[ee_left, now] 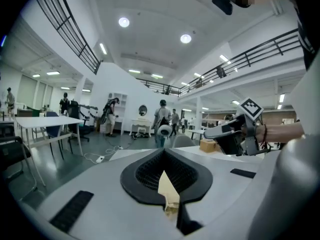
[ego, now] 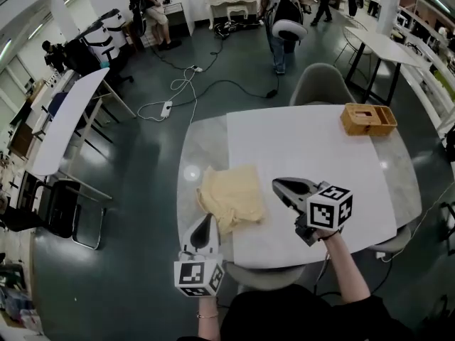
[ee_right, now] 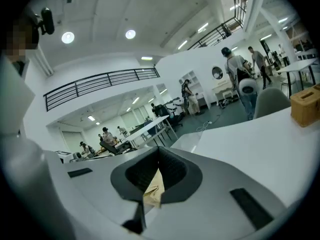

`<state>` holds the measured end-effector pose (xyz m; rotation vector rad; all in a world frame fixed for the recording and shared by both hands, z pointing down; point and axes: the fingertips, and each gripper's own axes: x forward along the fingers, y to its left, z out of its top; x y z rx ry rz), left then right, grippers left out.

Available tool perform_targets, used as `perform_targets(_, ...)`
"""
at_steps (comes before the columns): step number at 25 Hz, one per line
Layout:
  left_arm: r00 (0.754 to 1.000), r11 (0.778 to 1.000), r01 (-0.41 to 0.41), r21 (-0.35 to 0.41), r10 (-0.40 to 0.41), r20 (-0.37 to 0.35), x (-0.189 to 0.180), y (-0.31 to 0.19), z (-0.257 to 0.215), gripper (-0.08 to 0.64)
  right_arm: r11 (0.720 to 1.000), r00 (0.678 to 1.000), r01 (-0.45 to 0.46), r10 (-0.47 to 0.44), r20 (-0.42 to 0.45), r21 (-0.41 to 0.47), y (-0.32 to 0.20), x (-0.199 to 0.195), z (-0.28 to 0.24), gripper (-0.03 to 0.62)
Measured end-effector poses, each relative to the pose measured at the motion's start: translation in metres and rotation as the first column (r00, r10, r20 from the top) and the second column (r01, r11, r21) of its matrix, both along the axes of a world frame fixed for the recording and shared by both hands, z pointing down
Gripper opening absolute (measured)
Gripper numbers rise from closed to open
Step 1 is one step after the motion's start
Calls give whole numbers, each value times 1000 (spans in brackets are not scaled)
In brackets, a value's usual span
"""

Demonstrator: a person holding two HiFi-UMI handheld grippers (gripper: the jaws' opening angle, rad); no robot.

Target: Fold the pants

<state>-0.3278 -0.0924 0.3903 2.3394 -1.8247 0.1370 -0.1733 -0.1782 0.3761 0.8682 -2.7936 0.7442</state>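
We see the left gripper [ee_left: 163, 154] clenched on a thin fold of the pants [ee_left: 168, 194], its ribbed black pads meeting around soft, pale yellow cloth. The right gripper [ee_right: 159, 153] is likewise pinched shut on a creased sliver of the same cloth. Only the head view shows us the whole pants: one crumpled heap at the lower left of the table [ego: 195, 144], with the left gripper at its lower edge and the right gripper near its right edge. There we count two grippers, each with one marker cube. One smooth white sheet [ego: 306, 141] covers the rounded marbled top, one wooden box [ego: 367, 118] sits at upper right, and one grey chair [ego: 321, 84] stands behind.
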Motion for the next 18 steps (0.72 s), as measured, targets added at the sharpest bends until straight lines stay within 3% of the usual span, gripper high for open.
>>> perform_targets(3, 999, 999, 3, 45, -6, 47, 14, 1, -16, 15, 996, 998, -57, 55, 36, 74, 7, 31, -16, 14)
perform_targets(7, 999, 996, 14, 90, -19, 49, 25, 6, -32, 14, 979, 990, -130, 120, 72, 156, 17, 65, -32, 14)
perform_targets(18, 997, 985, 32, 171, -43, 60, 42, 17, -59, 14, 919, 960, -277, 255, 112, 279, 34, 132, -58, 14)
